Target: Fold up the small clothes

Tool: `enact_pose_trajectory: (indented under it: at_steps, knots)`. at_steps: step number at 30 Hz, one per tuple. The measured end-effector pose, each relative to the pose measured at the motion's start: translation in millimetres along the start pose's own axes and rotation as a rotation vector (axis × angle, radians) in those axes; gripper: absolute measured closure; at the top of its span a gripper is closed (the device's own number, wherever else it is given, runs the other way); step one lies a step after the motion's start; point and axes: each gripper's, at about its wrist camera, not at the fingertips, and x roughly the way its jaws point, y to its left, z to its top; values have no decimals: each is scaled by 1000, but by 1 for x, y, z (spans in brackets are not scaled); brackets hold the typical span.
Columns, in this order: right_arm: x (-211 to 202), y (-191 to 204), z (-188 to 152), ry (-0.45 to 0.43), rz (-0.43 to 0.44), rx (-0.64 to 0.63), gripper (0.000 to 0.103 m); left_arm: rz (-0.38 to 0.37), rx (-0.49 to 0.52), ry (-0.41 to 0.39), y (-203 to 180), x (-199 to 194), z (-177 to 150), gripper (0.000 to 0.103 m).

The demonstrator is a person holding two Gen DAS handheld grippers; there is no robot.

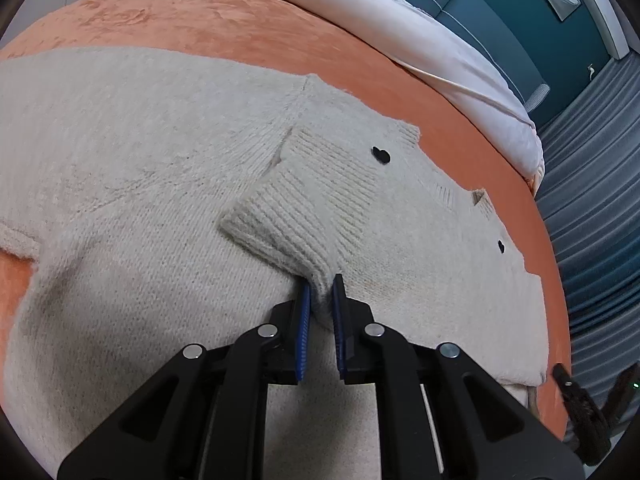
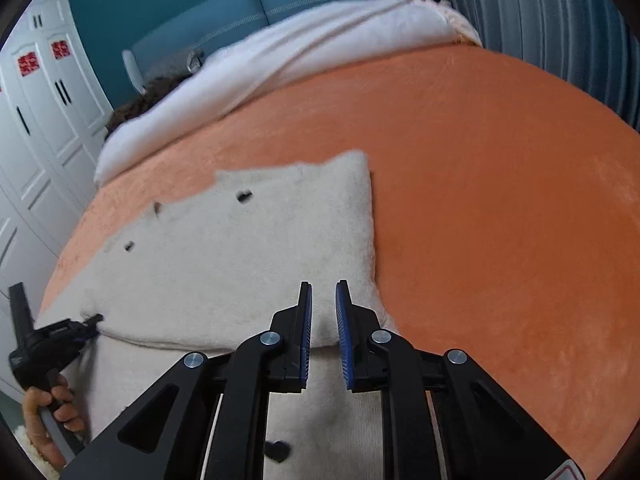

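lying spread across the orange blanket (image 1: 248, 36): a cream knit cardigan (image 1: 132, 168), one part folded over the body, black buttons (image 1: 381, 155) dotting its front edge. resting on top of the body, a ribbed cuff (image 1: 288, 216) at the end of a sleeve, trailing down toward the camera in the left wrist view. pinching that sleeve just behind the cuff: the left gripper (image 1: 321, 300), blue pads (image 1: 305, 320) pressing knit between them, clamped on the fabric. hovering over the folded edge of the cardigan (image 2: 256, 248) in the right wrist view: the right gripper (image 2: 324, 304), pads (image 2: 344, 320) standing slightly apart, cream knit showing in the gap, though not telling clearly whether gripping it or only sitting above it. showing at the far lower left of that view, the left gripper (image 2: 90, 322) and the hand (image 2: 52, 412) holding its handle. bunching beyond the orange blanket toward the blue headboard (image 2: 248, 4), a white duvet (image 2: 280, 60). standing off to the left, white wardrobe doors (image 2: 40, 112); hanging to the right, grey curtains (image 2: 540, 12).
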Motion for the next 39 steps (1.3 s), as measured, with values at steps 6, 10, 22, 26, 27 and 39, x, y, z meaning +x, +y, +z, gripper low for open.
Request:
enact_pose_trajectory:
  at_steps: [6, 10, 22, 26, 27, 39]
  knots:
    - [-11, -6, -21, -26, 10, 69, 83, -130, -130, -111, 37, -58, 9, 79]
    - [-41, 24, -60, -35, 71, -24, 74, -5, -254, -225, 124, -115, 17, 43]
    - [-28, 58, -113, 7, 60, -199, 32, 255, -658, -405, 357, -216, 62, 58]
    - [-25, 60, -114, 5, 64, -212, 26, 311, -554, -357, 337, -212, 93, 96]
    - [-25, 61, -117, 3, 66, -213, 25, 297, -514, -381, 321, -218, 102, 97]
    - [-26, 54, -116, -9, 131, -178, 22, -257, 157, -230, -61, -151, 65, 96]
